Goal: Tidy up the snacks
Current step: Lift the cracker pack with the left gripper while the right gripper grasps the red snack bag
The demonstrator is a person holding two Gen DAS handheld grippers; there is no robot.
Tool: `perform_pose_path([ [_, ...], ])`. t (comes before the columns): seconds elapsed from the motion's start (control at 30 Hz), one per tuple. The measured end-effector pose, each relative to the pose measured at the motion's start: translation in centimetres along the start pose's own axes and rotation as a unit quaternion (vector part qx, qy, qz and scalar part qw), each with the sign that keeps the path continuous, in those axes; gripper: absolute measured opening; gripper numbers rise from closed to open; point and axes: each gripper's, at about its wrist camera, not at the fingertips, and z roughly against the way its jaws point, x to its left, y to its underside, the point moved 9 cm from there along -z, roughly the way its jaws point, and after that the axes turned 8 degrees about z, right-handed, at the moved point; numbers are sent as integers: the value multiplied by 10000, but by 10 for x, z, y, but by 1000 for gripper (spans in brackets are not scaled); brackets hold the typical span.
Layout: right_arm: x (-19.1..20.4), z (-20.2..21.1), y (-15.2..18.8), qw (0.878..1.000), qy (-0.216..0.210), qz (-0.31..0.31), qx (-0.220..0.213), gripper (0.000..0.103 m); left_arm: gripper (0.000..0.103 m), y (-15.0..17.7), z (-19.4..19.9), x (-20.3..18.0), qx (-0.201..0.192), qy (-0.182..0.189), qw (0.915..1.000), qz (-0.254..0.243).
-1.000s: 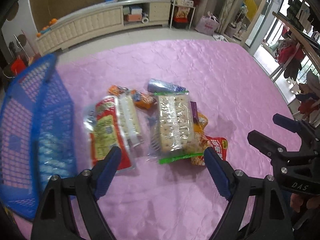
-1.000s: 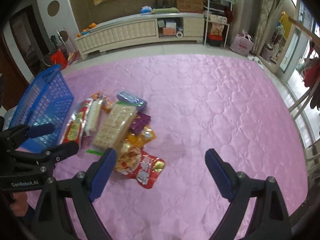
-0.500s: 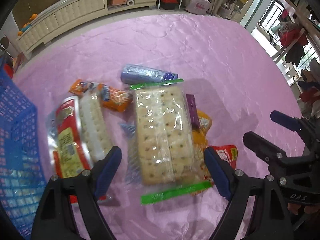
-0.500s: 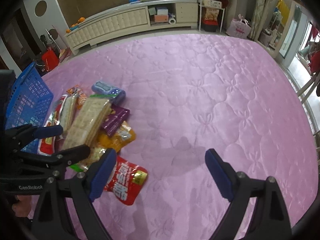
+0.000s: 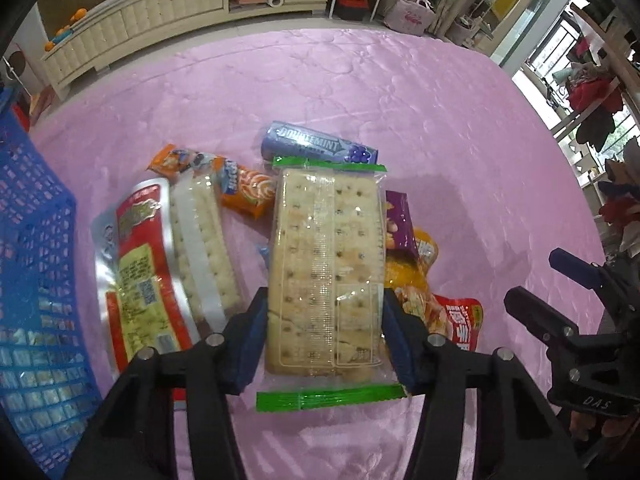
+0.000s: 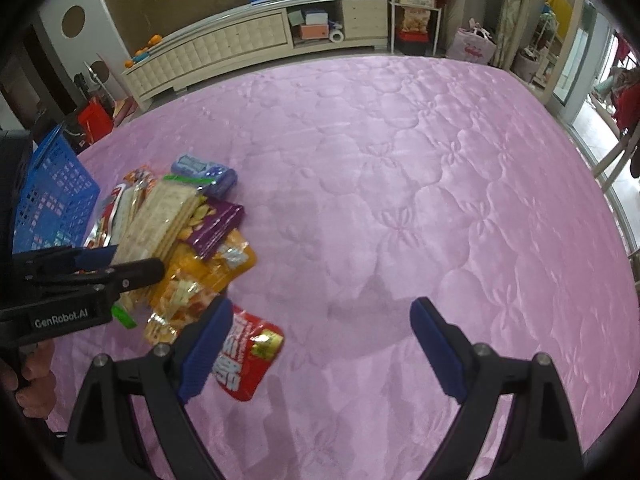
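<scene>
Quilted pink satin bedcover (image 5: 400, 92), glossy and stitched in flower shapes, carries the whole snack pile; a cream sideboard (image 6: 240, 44) lines the far wall. Your left gripper (image 5: 324, 340) straddles the near end of the cracker pack (image 5: 326, 264), a flat rectangular slab in clear crinkled film with green sealed ends, and its jaws are closing, the blue pads at or just against the two long edges; whether they already press cannot be told. Your right gripper (image 6: 320, 344) hangs spread wide over bare cover, with only the red foil pouch (image 6: 246, 356) beside its left pad. The blue lattice basket (image 5: 32, 280), rigid plastic, waits at the left, close to the pile. Risks, as judged: the crackers are brittle, so a hard squeeze across the width may snap them; the film is slick, so a light squeeze so near one end may let the long pack droop and slide out. The pack overlaps the purple packet (image 5: 400, 220) and the yellow bag (image 5: 408, 272), which could be dragged along. The purple gum tube (image 5: 316, 146), being round, may roll if nudged.
</scene>
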Motion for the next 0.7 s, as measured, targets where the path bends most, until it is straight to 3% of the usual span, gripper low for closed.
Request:
perform_pose_path([
  [0.3,24,11,-4,9988,-143,455,-72,93,51,18,57,18,-726,-176,9972,51],
  [0.7,86,-8,10,9828,-446,1793,-50,93,51,68,57,41,-715,-208,9946,722],
])
